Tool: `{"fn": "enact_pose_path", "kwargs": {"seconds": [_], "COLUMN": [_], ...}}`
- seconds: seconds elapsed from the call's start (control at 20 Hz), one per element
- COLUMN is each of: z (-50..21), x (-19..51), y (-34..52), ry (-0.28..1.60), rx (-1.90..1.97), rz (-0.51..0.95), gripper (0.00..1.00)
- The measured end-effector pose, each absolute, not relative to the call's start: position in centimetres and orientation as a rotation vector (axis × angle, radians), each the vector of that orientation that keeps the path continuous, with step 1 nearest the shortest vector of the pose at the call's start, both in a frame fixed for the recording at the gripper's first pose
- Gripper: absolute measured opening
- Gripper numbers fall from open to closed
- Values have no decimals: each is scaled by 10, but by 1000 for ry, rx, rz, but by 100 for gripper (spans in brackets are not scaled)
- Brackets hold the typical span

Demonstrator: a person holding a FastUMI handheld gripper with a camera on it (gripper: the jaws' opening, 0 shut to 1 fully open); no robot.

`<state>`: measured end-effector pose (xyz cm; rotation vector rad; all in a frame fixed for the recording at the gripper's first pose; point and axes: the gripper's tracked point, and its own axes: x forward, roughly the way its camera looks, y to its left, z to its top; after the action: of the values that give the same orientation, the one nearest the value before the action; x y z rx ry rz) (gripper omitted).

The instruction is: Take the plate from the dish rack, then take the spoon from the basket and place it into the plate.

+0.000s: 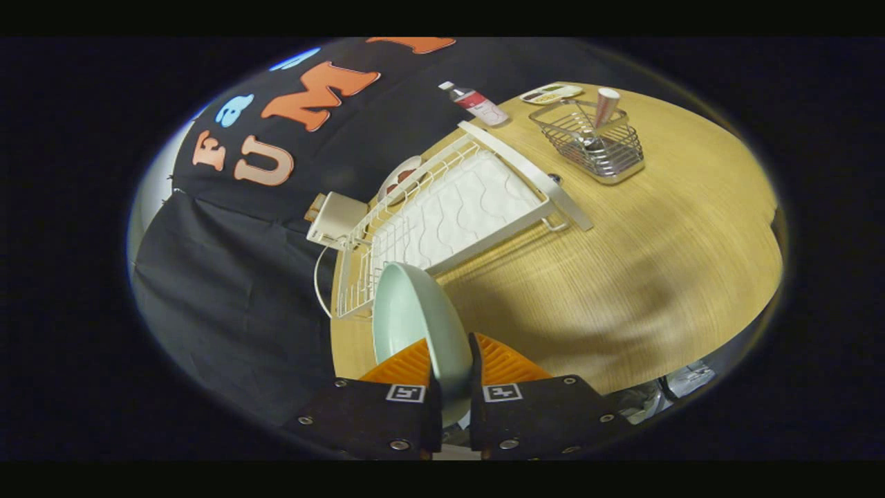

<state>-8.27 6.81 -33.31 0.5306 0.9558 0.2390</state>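
Observation:
My gripper (453,360) is shut on the rim of a pale green plate (415,321), which stands on edge between the fingers and is lifted above the wooden table (622,277). Just beyond the plate lies the white dish rack (449,214), tilted in the view. Another plate with a reddish pattern (401,180) stands in the rack's far side. Farther off, beyond the rack, a wire basket (598,145) sits on the table. A spoon (594,138) lies inside it next to an upright paper cup (606,105).
A bottle with a red label (477,102) lies near the rack's far corner. A small flat dish (551,93) rests behind the basket. A white box with a cord (337,218) sits by the rack at the table's edge. Bare wood stretches between rack and basket.

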Motion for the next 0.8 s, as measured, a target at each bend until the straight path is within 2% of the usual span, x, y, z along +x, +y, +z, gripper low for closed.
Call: {"fn": "enact_pose_path", "kwargs": {"seconds": [0.4,0.65,0.75,0.8], "z": [-379,-385,-388,-388], "x": [-89,-78,-81,-81], "y": [70,69,60,56], "ry": [1038,1025,1043,1044], "rx": [551,569,510,474], "rz": [220,196,181,177], "gripper": [16,20,23,34]}}
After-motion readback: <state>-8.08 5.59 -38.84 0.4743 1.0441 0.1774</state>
